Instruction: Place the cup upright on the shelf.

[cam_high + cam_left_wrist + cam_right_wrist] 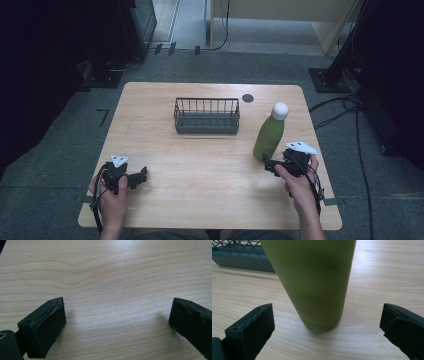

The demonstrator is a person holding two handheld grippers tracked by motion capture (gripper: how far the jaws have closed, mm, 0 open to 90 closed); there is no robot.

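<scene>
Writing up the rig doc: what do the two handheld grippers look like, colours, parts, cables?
Both the left gripper and the right gripper are black, each topped by a pale grey three-cornered plate, with a dark cable trailing back along the forearm. The jaws are blocky black pads with rough, worn-looking edges. The forearms are bare; no sleeves show.

Bottle [269, 138] was green, cap [280, 110] white; basket [206, 116] dark grey wire; table [200, 165] pale wood grain; grippers black.

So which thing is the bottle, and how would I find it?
Start at the wooden table and look to its right side, past the dark wire basket in the middle. The bottle stands upright there, just ahead of the right gripper. It is the tall green thing with a white cap.
</scene>
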